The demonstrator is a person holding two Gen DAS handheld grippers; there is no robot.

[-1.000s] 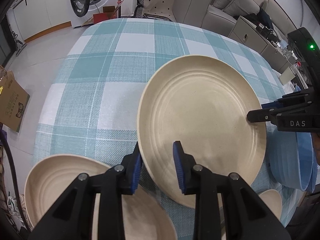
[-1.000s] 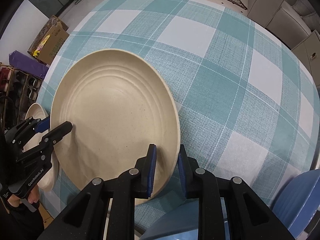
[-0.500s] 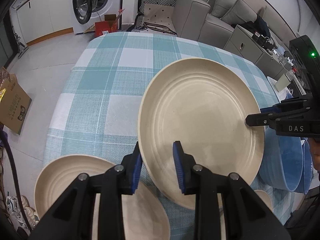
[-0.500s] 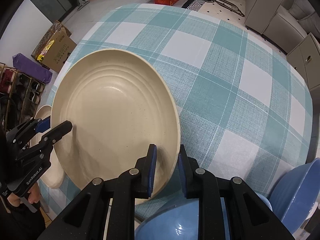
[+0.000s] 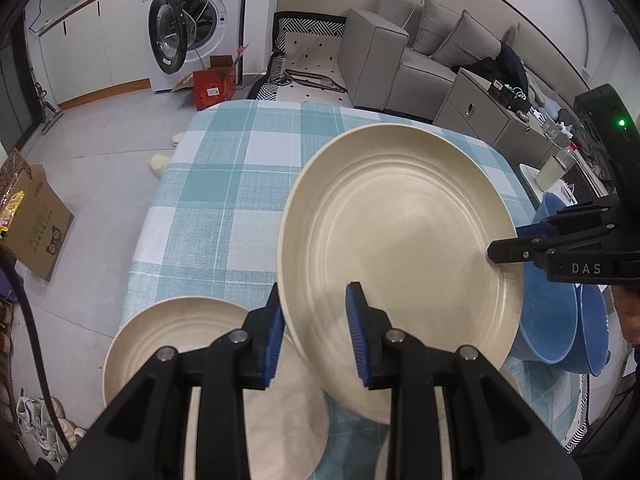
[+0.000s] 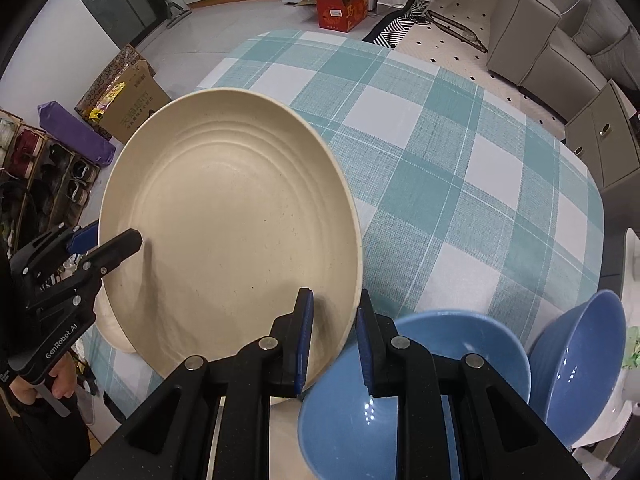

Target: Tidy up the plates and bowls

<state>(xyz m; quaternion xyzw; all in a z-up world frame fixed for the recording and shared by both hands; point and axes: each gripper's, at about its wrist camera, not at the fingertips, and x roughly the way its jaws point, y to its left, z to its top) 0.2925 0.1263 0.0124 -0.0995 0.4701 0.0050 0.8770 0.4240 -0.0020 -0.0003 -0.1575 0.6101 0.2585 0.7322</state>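
Observation:
A large beige ribbed plate (image 5: 400, 240) (image 6: 228, 236) hangs above the teal checked table (image 5: 216, 200) (image 6: 448, 184), held by opposite rims. My left gripper (image 5: 316, 336) is shut on its near-left rim; in the right wrist view that gripper (image 6: 112, 244) shows at the plate's left edge. My right gripper (image 6: 332, 336) is shut on the plate's other rim and reaches in from the right (image 5: 504, 248) in the left wrist view. A second beige plate (image 5: 180, 344) lies on the table below, partly hidden by my fingers.
Two blue bowls (image 6: 440, 364) (image 6: 580, 352) stand at the near right table corner, also seen as blue bowls (image 5: 552, 320) under the right gripper. Beyond the table are a washing machine (image 5: 192, 20), a grey sofa (image 5: 400, 52) and cardboard boxes (image 6: 124, 100).
Both grippers have risen together with the beige plate between them. The table and the plate lying on it look farther below, and more of the room shows.

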